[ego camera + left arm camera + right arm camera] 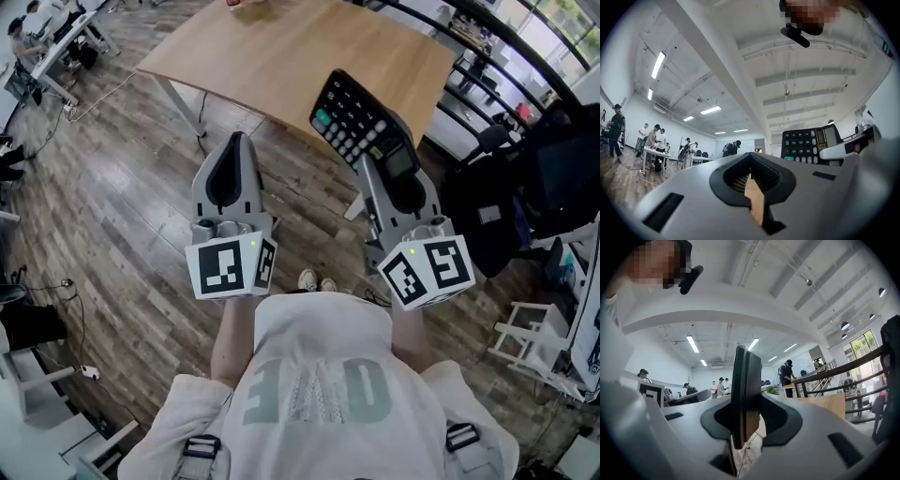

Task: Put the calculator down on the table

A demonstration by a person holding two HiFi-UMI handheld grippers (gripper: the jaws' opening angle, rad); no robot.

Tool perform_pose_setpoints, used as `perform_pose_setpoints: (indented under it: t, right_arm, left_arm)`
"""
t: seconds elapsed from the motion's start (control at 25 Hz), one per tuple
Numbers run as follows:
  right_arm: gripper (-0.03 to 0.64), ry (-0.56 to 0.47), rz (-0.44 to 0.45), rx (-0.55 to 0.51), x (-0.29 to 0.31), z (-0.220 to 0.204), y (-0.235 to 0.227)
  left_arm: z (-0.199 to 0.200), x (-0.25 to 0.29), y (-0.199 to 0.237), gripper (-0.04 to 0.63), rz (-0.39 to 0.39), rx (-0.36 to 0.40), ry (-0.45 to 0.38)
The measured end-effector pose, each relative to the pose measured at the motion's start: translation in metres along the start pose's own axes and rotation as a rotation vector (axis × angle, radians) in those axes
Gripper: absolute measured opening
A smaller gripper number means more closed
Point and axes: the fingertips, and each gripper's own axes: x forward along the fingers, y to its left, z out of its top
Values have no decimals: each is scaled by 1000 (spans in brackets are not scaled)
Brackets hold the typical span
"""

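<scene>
Right gripper [386, 157], head view: I see its jaws clamped on the black calculator [352, 112], held in the air by the wooden table's [272, 56] near edge, not resting on it. Left gripper [234, 141] alongside. Left gripper view: jaws together on nothing; calculator's white key digits at right. Right gripper view: calculator edge-on between the pads

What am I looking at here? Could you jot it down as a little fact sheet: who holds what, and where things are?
Who: a person with a gripper in each hand
Right gripper: shut on the display end of a black calculator
Left gripper: jaws together, nothing between them
Table: wooden, in front of the person
Calculator's place: held in the air near the table's edge, not yet set down
</scene>
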Motion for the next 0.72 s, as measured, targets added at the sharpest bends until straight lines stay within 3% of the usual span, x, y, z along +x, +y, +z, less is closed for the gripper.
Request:
perform_pose_setpoints:
  t: [0.48,0.72]
  right_arm:
    - [124,21,-47,-50,13,-10,24]
    - [124,37,-51,-70,32,-8,11]
  left_arm:
    - [-5,-14,43,9,-8,-17,-20]
    - [-13,-5,49,9,10,-26,-1]
